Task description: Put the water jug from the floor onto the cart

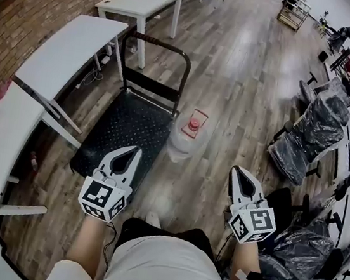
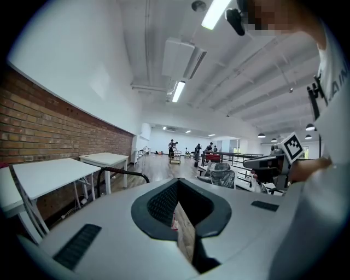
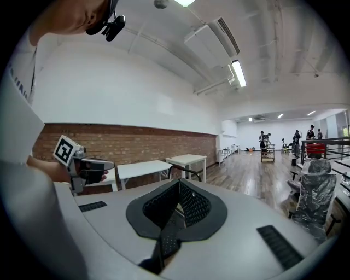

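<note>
Where the water jug (image 1: 186, 145) stands: upright on the wooden floor (image 1: 235, 67), not on the cart.
Jug look: clear body, red cap (image 1: 193, 124) on top.
Jug and cart: the jug is just beside the right edge of the cart (image 1: 122, 126), close to the handle end; whether it touches the deck cannot be made out.
Cart: flat black platform trolley with a studded deck, bare on top, and a dark hoop handle (image 1: 162, 43) standing at the far end.
Left tongs (image 1: 136, 151): jaws closed to a point, nothing gripped; held low over the near right corner of the cart deck, aimed forward, well short of the jug.
Right tongs (image 1: 238, 171): jaws fully together, nothing between them; held over bare floor, to the right of the jug and nearer the person, apart from it.
Jug between tongs: in the head view it sits ahead of both, roughly midway between their lines.
Marker cubes: one at the rear of each tool, left (image 1: 103, 198) and right (image 1: 252, 224), with a bare forearm behind each.
Left of cart: two white counters (image 1: 72, 46) along the brick wall (image 1: 25, 14).
Right side: office chairs wrapped in dark plastic (image 1: 310, 131).
</note>
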Tool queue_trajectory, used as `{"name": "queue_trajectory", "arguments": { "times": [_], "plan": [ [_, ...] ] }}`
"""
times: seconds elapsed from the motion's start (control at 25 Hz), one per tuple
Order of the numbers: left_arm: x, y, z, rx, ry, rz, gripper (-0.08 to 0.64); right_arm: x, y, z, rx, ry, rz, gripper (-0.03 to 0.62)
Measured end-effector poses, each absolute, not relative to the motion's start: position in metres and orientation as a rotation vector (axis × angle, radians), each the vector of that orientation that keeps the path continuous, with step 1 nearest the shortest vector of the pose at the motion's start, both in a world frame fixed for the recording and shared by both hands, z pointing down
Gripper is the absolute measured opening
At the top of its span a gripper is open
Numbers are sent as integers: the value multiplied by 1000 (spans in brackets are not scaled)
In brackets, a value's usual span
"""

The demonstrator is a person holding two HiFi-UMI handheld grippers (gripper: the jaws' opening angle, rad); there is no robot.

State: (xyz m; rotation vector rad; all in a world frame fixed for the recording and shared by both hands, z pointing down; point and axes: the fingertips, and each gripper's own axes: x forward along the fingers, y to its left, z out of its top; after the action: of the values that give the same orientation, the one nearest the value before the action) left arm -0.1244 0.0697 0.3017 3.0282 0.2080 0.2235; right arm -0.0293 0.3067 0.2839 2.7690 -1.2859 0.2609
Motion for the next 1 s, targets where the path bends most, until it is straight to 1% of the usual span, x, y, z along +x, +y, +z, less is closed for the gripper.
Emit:
{"name": "queue_trajectory", "arguments": {
  "times": [0.2, 0.44, 0.72, 1.0],
  "plan": [
    [-103, 51, 303, 3021, 194, 228, 0, -4, 279, 288, 2749, -1324, 284, 3],
    [-78, 25, 309, 3027, 117, 248, 0, 42, 247, 297, 2751, -1395, 271, 3],
    [-26, -6, 306, 3036, -37, 275, 0, 122, 203, 303, 2718, -1550, 248, 3],
    [35, -26, 304, 3017, -205, 281, 0, 208, 157, 312, 2590, -1704, 274, 3]
  ]
}}
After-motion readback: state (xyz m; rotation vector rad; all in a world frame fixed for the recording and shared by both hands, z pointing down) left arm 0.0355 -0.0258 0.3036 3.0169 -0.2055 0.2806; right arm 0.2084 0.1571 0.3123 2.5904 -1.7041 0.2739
